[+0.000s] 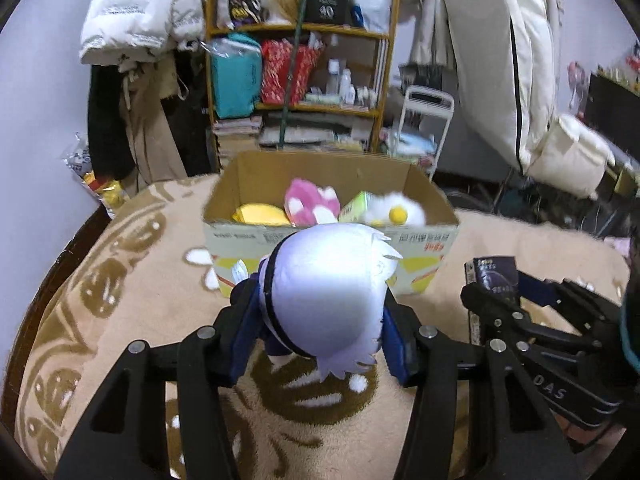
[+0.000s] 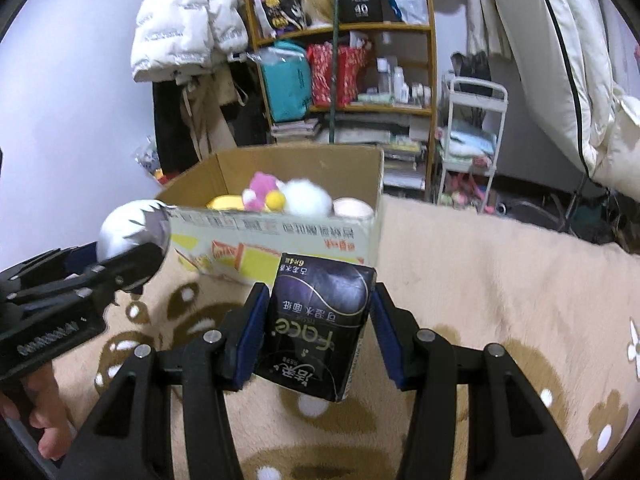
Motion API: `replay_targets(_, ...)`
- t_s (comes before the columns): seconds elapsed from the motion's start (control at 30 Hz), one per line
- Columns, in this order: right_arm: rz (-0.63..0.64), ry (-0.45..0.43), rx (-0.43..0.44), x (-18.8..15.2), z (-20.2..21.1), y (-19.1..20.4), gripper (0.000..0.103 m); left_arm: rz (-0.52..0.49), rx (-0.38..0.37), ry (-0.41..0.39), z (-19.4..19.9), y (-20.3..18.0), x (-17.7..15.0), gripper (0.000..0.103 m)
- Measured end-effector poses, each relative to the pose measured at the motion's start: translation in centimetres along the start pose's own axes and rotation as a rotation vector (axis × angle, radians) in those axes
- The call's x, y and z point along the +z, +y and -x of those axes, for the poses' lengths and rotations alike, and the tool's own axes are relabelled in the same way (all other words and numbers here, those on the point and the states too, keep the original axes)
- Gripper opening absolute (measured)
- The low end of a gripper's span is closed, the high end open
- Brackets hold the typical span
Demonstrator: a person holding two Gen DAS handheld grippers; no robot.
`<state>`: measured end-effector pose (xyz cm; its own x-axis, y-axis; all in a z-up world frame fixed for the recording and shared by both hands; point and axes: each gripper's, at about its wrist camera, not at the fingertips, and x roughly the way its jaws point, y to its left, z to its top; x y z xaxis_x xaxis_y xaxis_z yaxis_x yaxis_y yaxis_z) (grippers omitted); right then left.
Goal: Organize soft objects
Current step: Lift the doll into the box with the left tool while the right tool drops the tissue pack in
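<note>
Cardboard box (image 1: pixel 256 184) already holds several plush toys (image 1: pixel 310 204); left gripper (image 1: pixel 320 332) clamps white-haired doll (image 1: pixel 328 300) just before box; right gripper (image 2: pixel 316 328) clamps black tissue pack (image 2: pixel 320 320) near box; both still to drop in.

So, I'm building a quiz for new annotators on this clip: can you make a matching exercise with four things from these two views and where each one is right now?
Things:
1. white-haired plush doll
2. dark tissue pack
3. pink plush
4. white puffer jacket

Places:
A. inside the cardboard box
B. between the fingers of the right gripper
C. hanging high beside the wooden shelf
D. between the fingers of the left gripper

Pairs: 1-D, 2-B, 3-A, 4-C
</note>
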<state>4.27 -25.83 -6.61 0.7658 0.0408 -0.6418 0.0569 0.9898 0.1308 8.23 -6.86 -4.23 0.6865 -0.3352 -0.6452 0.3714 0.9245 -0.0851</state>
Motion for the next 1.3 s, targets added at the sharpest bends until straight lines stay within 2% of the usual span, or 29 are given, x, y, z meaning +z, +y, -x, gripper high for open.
replay_targets(0.3,0.036,-0.056,0.015,1.3,1.6,1.1,0.054,0.031,0.000,-0.116,3.9,1.2,1.6,0.053)
replay_targets(0.6,0.079,-0.118,0.029,3.8,1.6,1.7,0.054,-0.008,0.014,-0.202,5.1,1.2,4.1,0.054)
replay_targets(0.83,0.142,-0.144,0.051,6.8,-0.1,2.1,0.054,-0.059,0.007,-0.206,2.8,0.4,6.4,0.054)
replay_targets(1.0,0.175,-0.146,0.056,8.2,-1.9,1.5,0.054,-0.080,0.018,-0.175,0.0,0.1,7.1,0.054)
replay_targets(1.3,0.070,-0.123,0.136,8.8,-5.9,-1.0,0.055,-0.092,0.009,-0.105,-4.6,-0.1,7.4,0.058)
